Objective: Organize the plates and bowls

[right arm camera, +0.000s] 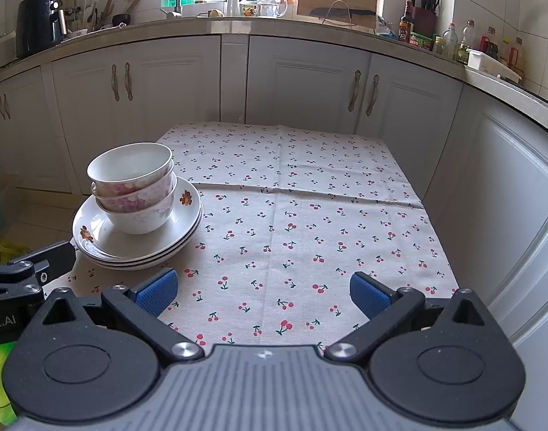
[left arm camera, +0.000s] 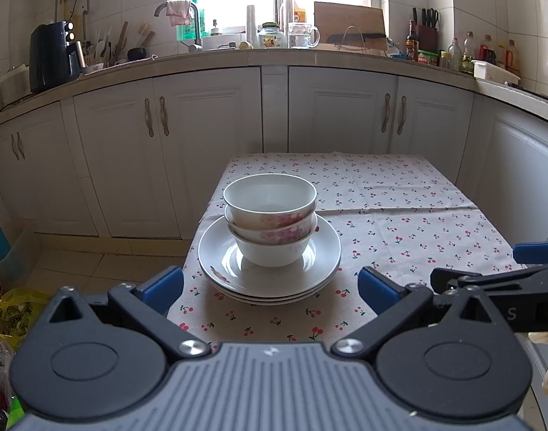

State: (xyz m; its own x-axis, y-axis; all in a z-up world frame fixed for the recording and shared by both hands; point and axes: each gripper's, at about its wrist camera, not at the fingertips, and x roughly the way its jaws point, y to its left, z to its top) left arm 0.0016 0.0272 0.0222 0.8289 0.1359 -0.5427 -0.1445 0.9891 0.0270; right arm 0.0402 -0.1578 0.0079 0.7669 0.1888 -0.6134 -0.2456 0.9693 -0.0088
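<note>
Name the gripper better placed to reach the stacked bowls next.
Left, probably. The left gripper is open with the stacked bowls straight ahead; from the right gripper, also open, they sit off to the left.

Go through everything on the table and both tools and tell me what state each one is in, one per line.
Left tool: open, empty, held short of the stack.
Right tool: open, empty, over bare cloth.
Bowls: three, upright, nested, standing on the plates.
Plates: stacked, about three, near the table's left edge.
Tablecloth: spread flat, with fold creases.
Cabinet doors: all shut.
</note>
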